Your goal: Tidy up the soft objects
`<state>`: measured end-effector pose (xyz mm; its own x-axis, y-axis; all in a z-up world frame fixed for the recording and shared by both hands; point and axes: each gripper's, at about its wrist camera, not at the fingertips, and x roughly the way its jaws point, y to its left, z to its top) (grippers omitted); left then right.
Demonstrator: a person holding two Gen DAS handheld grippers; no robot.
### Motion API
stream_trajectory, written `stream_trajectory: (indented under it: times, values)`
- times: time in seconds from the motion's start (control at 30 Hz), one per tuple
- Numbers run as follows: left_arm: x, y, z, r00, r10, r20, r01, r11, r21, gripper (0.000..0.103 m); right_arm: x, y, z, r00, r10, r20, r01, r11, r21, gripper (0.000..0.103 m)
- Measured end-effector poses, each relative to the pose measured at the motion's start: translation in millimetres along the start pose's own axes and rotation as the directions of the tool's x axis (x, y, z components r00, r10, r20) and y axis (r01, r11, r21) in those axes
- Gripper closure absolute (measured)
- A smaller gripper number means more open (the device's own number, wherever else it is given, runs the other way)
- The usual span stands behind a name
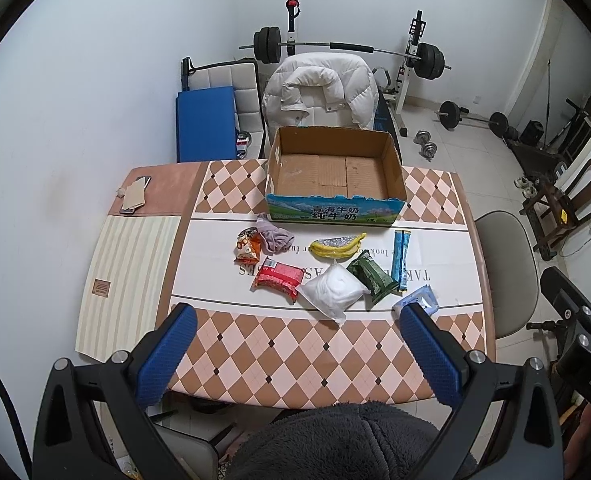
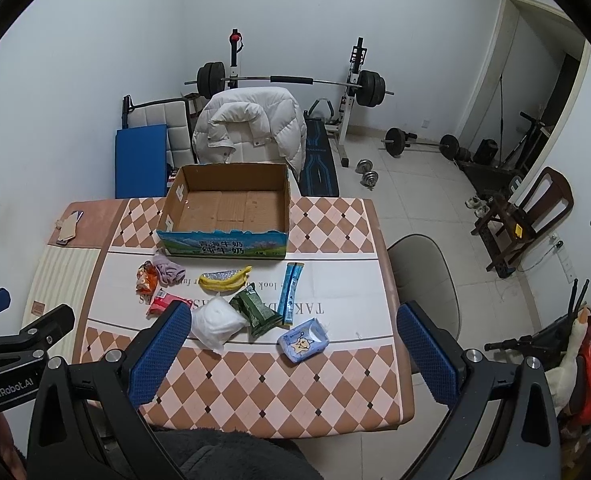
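An open, empty cardboard box [image 1: 335, 172] [image 2: 231, 208] stands at the table's far side. In front of it lie several soft items: an orange snack bag [image 1: 248, 246], a purple cloth [image 1: 273, 236], a yellow banana pouch [image 1: 337, 245], a red pack [image 1: 278, 279], a white bag [image 1: 332, 291], a green pack [image 1: 371, 276], a blue stick pack [image 1: 400, 258] and a light blue tissue pack [image 2: 303, 340]. My left gripper [image 1: 295, 350] and my right gripper [image 2: 291, 354] are both open and empty, held above the table's near edge.
A phone and a card [image 1: 135, 196] lie at the table's far left corner. A chair with a white jacket [image 1: 319, 92] stands behind the box. A grey chair [image 2: 423, 280] stands at the table's right. Gym weights stand at the back.
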<state>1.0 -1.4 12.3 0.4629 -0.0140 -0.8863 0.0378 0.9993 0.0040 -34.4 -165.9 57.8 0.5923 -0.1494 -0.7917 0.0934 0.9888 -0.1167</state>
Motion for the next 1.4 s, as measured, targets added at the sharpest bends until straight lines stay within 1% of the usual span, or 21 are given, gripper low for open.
stream_trajectory:
  times: [0.37,0.5,0.57,0.63,0.67,0.8,0.87,1.17,1.4]
  values:
    - [-3,0,1,1.000,-0.002,0.005,0.002,1.000,-0.001,0.000,-2,0,0,1.000,0.000,0.006,0.000,1.000,0.003,0.000]
    - [-4,-1,2,1.000,-0.002,0.008,0.002,1.000,-0.002,0.000,-6,3,7,1.000,0.000,0.011,0.000,1.000,0.000,0.000]
    - [-11,-6,12,1.000,-0.001,0.011,0.001,1.000,-0.004,0.000,-6,0,7,1.000,0.001,0.012,-0.001,1.000,0.002,0.000]
    - [-14,-8,15,1.000,-0.001,0.014,0.001,1.000,-0.005,0.000,-7,1,10,1.000,0.000,0.011,0.000,1.000,0.003,0.000]
    - [-14,-8,16,1.000,0.000,0.014,0.000,1.000,-0.006,0.000,-7,1,6,1.000,0.001,0.012,-0.001,1.000,0.003,0.000]
    - [-13,-7,13,1.000,-0.002,0.015,0.002,1.000,-0.004,0.000,-8,2,8,1.000,0.002,0.010,-0.002,1.000,0.004,0.000]
    - [-13,-7,11,1.000,-0.002,0.017,0.002,1.000,-0.006,0.000,-6,1,3,1.000,0.000,0.014,0.000,1.000,0.002,0.000]
    - [-15,-9,15,1.000,-0.001,0.021,0.001,1.000,-0.006,0.000,-6,1,1,1.000,0.002,0.017,-0.002,1.000,0.003,0.000]
    - [-14,-7,11,1.000,-0.003,0.025,0.003,1.000,-0.007,0.000,-8,2,2,1.000,0.002,0.020,-0.003,1.000,0.004,0.000]
